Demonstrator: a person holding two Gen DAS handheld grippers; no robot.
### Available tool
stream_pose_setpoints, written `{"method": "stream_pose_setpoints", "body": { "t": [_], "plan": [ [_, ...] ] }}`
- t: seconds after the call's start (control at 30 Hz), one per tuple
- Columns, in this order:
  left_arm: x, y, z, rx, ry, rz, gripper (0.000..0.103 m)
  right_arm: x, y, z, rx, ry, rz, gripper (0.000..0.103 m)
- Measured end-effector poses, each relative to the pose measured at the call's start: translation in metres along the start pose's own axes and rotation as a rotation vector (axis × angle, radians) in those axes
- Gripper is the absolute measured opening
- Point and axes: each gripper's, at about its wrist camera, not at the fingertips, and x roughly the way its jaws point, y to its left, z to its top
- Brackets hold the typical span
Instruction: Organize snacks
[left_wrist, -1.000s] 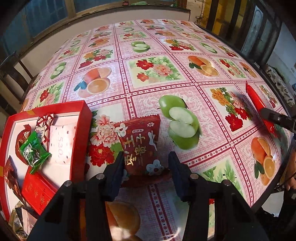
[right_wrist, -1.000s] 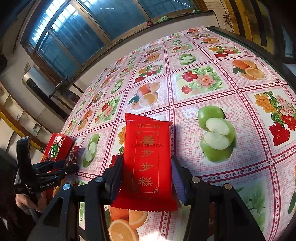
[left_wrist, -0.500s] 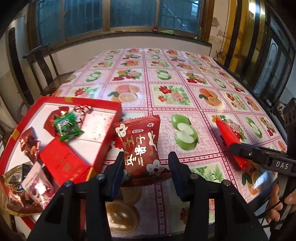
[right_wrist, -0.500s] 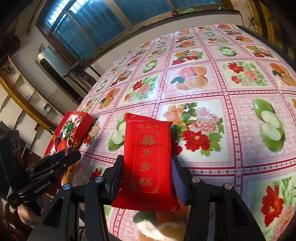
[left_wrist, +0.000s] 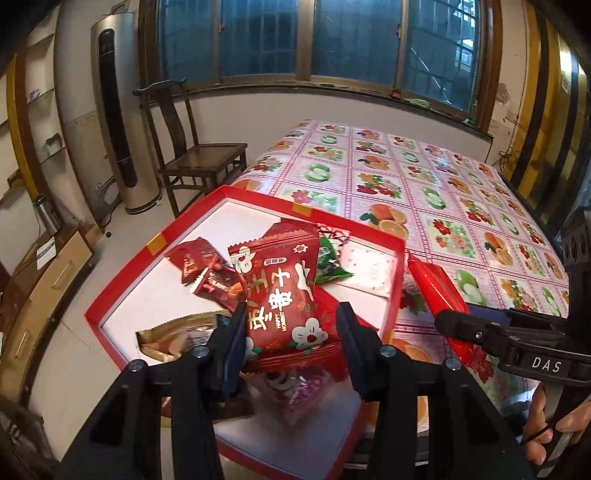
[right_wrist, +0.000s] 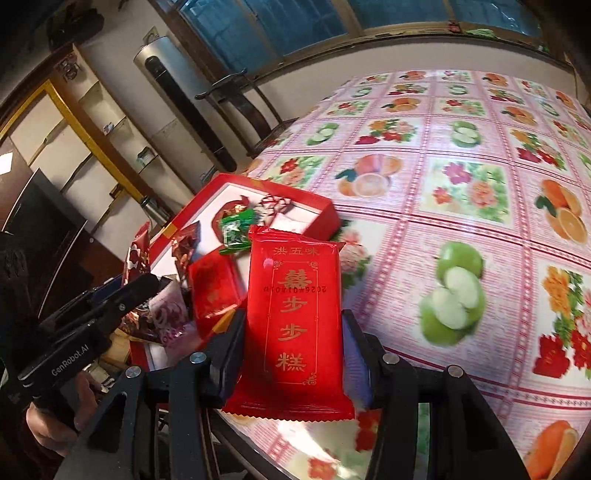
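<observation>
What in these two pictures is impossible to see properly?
- Left wrist view: snacks at the red box's near end, hidden behind the left gripper and its flowered packet.
- Right wrist view: tablecloth beneath the red packet; the printed fruit is motion-blurred.

Surface (left_wrist: 436, 192): covered with a fruit-and-flower cloth, stretching ahead of the jaws.
On it: red box (left_wrist: 393, 291) of wrapped snacks, at its near-left corner, under the left jaws.

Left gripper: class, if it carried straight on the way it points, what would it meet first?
Probably the snacks piled in the red box: the left gripper, shut on the jujube packet, points over them. Depth is unclear.
</observation>
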Motion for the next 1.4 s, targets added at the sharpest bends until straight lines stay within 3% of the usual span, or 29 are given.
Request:
{"method": "stream_pose_setpoints", "body": {
  "t": [0.3,0.37,0.43,0.57,0.63,0.9,1.13,1.4],
  "plan": [
    [0.019,0.030,0.007,-0.019,0.039,0.167,0.048,0.061,0.062,0.032,-0.092,0.035,0.004,0.054],
    [0.017,0.031,0.007,-0.025,0.021,0.238,0.059,0.062,0.064,0.036,-0.086,0.013,-0.014,0.054],
    [0.009,0.030,0.007,-0.020,-0.024,0.308,0.085,0.055,0.064,0.037,-0.093,-0.010,-0.019,0.057],
    [-0.010,0.021,0.005,-0.028,-0.100,0.386,0.090,0.030,0.055,0.027,-0.120,-0.079,-0.018,0.064],
    [-0.017,0.016,0.004,-0.061,-0.103,0.429,0.100,0.017,0.050,0.015,-0.152,-0.113,-0.051,0.065],
    [-0.045,-0.005,-0.001,-0.121,-0.163,0.437,0.100,-0.025,0.032,-0.028,-0.254,-0.171,-0.182,0.065],
    [-0.055,-0.021,-0.009,-0.117,-0.197,0.470,0.102,-0.057,0.038,-0.047,-0.338,-0.251,-0.211,0.068],
    [-0.058,-0.022,-0.011,-0.120,-0.212,0.479,0.103,-0.055,0.047,-0.052,-0.376,-0.272,-0.185,0.068]
  ]
}}
